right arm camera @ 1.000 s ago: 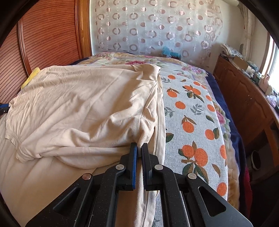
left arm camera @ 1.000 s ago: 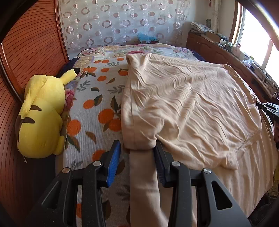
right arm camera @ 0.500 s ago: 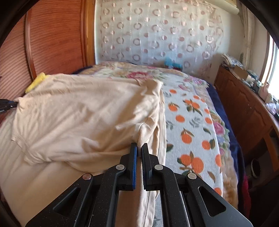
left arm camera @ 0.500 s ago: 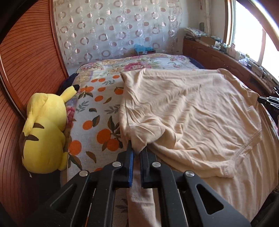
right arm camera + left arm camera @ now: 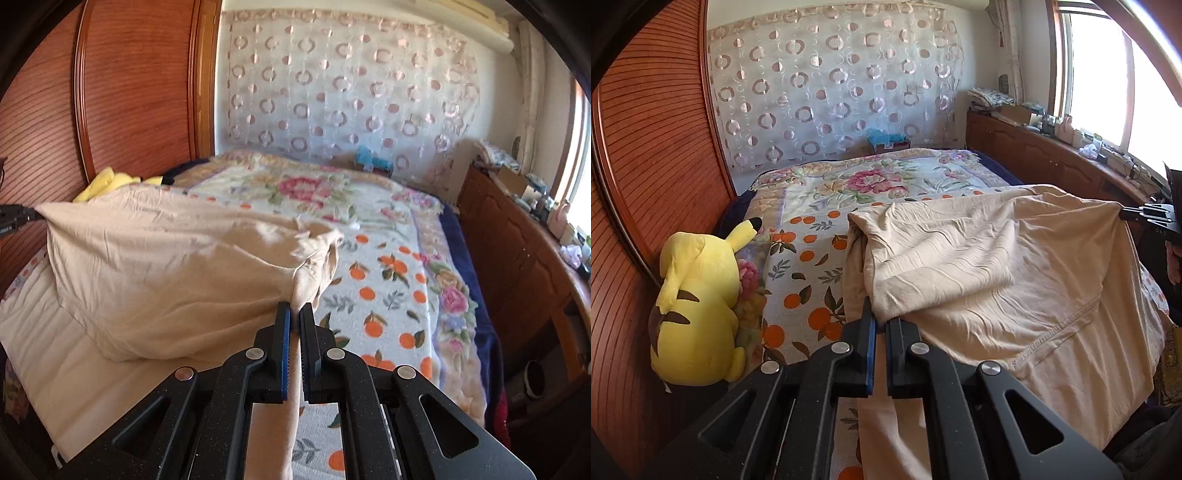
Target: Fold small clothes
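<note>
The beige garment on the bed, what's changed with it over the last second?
The left claw closed on the beige garment, which it straddled open a second ago. Both claws have lifted their corners, so the near edge now hangs taut off the bedspread. The right claw stayed clamped; the yellow plush toy hasn't moved.

Left gripper points forward and down, jaws pinched tight on a fold of cloth, with only a thin slit between the pads. Right gripper angles down too, jaws clamped on the other corner, and its tip shows at the far edge of the left view.
</note>
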### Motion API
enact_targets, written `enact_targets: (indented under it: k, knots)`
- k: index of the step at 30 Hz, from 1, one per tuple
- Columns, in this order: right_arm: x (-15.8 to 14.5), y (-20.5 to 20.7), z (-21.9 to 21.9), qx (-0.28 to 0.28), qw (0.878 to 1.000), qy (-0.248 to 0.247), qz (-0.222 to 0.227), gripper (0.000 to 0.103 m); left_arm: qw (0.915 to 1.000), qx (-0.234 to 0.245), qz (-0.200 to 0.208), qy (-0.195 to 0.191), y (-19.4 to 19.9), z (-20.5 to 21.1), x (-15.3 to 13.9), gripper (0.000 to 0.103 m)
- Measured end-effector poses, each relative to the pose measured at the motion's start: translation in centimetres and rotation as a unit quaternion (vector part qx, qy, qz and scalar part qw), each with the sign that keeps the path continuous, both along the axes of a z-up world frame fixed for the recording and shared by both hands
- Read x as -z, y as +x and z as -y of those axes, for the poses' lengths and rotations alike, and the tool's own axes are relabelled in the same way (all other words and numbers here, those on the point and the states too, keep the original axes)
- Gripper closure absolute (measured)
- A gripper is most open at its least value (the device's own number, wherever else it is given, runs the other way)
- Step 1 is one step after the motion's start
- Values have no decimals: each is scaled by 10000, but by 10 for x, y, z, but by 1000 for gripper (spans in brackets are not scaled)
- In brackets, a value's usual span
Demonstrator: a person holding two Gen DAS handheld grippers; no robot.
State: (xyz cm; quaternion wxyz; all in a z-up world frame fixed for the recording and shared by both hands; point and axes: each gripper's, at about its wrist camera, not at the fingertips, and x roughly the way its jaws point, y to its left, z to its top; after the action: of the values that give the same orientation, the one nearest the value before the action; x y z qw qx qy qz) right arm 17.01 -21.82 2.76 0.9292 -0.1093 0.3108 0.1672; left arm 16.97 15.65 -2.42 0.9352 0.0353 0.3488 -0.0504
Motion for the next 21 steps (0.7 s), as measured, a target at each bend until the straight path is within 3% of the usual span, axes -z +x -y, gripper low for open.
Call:
enact_targets:
  k: [4,5,8,11,15,19,21]
  knots:
    - [16,24,6,62,9990,115,-422,99,9999,-44,-159,13,11,-3,13,98]
    - [19,30,8,110,9987,139,-486,94,9998,-60,-191,13,12,-4,16,98]
    - [22,44,14,187,9982,224,-526,79,9996,-93,-277,-8,16,-6,25,98]
    - [20,48,16,71,9980,389,-501,76,9994,-94,-318,-15,17,-7,30,98]
    - [20,49,6,0,9990,146,-423,76,9994,-94,-336,-24,16,-5,31,98]
    - [19,44,-7,-131,9992,48,-369,76,9994,-73,-337,9,16,-4,32,98]
    - [17,41,-11,-224,9993,-24,-296,98,9994,-56,-342,43,16,-2,33,98]
